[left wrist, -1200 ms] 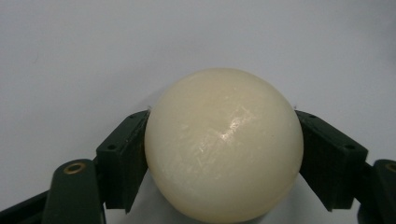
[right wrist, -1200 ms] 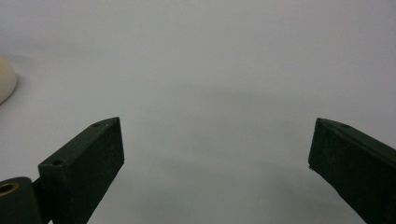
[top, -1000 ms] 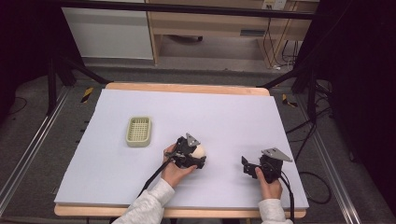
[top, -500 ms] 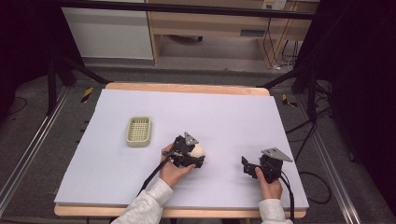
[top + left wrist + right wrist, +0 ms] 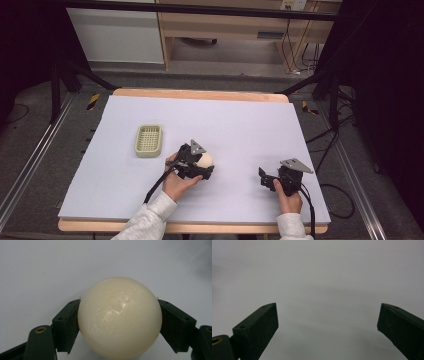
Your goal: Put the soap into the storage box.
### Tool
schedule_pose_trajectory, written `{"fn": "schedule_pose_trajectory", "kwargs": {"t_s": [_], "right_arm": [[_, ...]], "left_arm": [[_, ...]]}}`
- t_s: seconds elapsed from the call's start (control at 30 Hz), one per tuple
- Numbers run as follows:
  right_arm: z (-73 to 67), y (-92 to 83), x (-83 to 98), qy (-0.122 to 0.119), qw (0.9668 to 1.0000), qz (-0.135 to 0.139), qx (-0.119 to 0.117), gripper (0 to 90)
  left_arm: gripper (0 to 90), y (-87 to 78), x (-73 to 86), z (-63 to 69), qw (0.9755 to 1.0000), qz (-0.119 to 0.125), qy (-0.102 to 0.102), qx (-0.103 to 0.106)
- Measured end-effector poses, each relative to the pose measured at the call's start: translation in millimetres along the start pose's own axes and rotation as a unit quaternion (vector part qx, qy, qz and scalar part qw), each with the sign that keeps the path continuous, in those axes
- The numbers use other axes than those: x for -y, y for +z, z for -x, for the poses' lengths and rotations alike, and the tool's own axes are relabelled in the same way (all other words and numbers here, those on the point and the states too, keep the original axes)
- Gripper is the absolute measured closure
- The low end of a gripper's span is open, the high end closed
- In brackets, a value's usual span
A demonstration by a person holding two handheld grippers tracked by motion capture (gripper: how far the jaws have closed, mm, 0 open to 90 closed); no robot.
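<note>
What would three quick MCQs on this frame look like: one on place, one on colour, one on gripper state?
1. Where is the basket relative to the ball?
A. To its left, farther from the person
B. To its right
C. Under it

2. What colour is the ball?
A. Red
B. Cream
C. Blue

3. How do the right gripper's jaws stand?
A. Shut on the ball
B. Shut on the basket
C. Open, nothing between them

Answers:
1. A: in the high view the basket lies left of the ball and farther up the table.
2. B: the left gripper view shows a cream ball between the jaws of the left gripper.
3. C: in the right gripper view the jaws of the right gripper stand wide apart over bare table.
</note>
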State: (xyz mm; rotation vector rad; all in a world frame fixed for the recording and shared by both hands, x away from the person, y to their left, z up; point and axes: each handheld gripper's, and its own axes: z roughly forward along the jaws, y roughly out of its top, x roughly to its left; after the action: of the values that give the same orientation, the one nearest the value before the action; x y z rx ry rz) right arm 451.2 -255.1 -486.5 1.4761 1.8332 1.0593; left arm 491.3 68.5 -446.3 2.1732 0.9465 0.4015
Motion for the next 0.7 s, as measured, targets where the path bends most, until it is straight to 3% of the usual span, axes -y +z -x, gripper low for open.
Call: {"fn": "schedule_pose_trajectory", "kwargs": {"t_s": [0.7], "right_arm": [[0.3,0.3,0.0,0.001,1.0000,0.000,-0.001,3.8]], "left_arm": [[24.0,-32.0,10.9,-31.9,0.9997,0.006,-0.004,-0.021]]}}
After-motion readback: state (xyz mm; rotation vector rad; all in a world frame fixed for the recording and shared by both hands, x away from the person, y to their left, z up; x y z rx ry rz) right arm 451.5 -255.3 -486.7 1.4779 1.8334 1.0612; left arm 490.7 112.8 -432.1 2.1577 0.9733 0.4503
